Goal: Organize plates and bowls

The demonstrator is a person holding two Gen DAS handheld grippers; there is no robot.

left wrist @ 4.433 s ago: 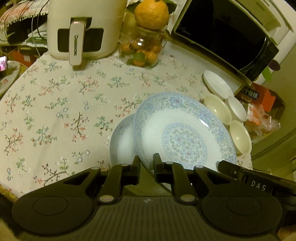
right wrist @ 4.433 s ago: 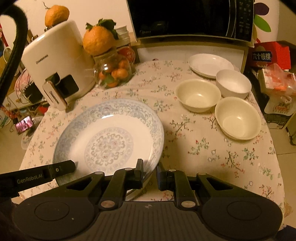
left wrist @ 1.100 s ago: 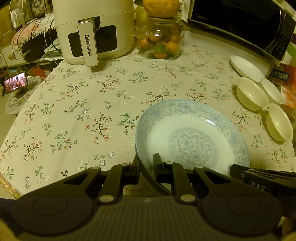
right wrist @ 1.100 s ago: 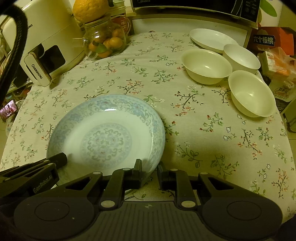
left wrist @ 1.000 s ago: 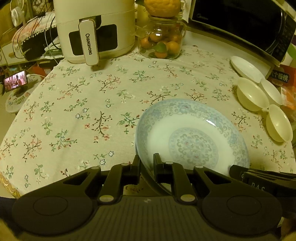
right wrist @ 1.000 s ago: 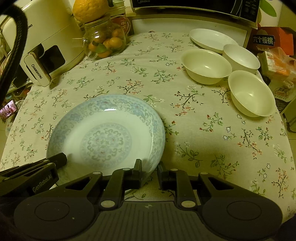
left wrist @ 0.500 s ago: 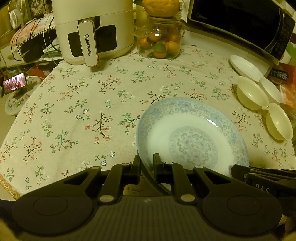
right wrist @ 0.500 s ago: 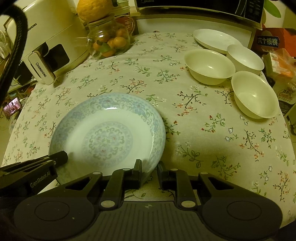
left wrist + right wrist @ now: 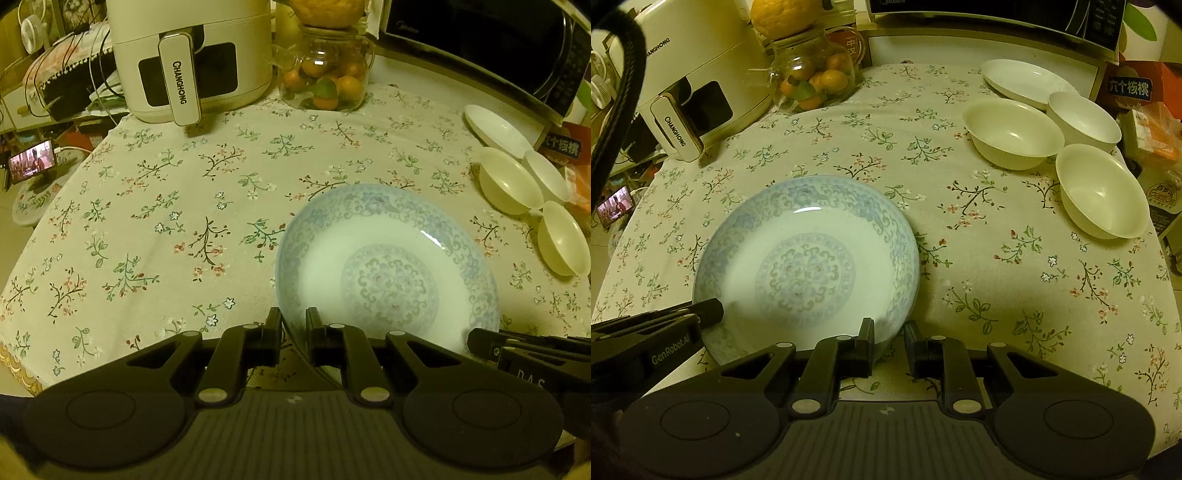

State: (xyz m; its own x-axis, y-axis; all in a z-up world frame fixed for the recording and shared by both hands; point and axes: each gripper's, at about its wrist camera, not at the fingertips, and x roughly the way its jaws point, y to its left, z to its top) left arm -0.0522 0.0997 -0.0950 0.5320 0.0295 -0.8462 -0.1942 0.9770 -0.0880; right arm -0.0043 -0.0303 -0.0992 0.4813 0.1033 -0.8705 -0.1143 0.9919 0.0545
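Floral cloth, beige w/ small sprigs, covers the table (image 9: 155,229) edge to edge. The blue-patterned plate (image 9: 388,273) is at the near side of it, centre-ish. Can't tell if it rests on the cloth or hangs just above it. Left gripper (image 9: 293,332) is clamped on the plate's near-left rim, one finger inside, one outside. Right gripper (image 9: 888,343) grips the near-right rim the same way, fingers nearly closed on the thin edge. Each gripper shows in the other's view at the plate's side.

Far right of the table: three cream bowls (image 9: 1012,133) close together, two of them touching, and a white plate (image 9: 1027,83) just behind them, by the microwave (image 9: 491,40). The microwave sits along the back on a raised shelf.

Back left: a white air fryer (image 9: 192,59), and beside it a glass jar (image 9: 325,77) of small oranges w/ a big orange on top.

Right edge: snack boxes and bags (image 9: 1145,122), crowded. Off the left edge, lower down, cables and clutter, plus a phone (image 9: 31,160) w/ its screen lit. Lighting is dim and yellow.
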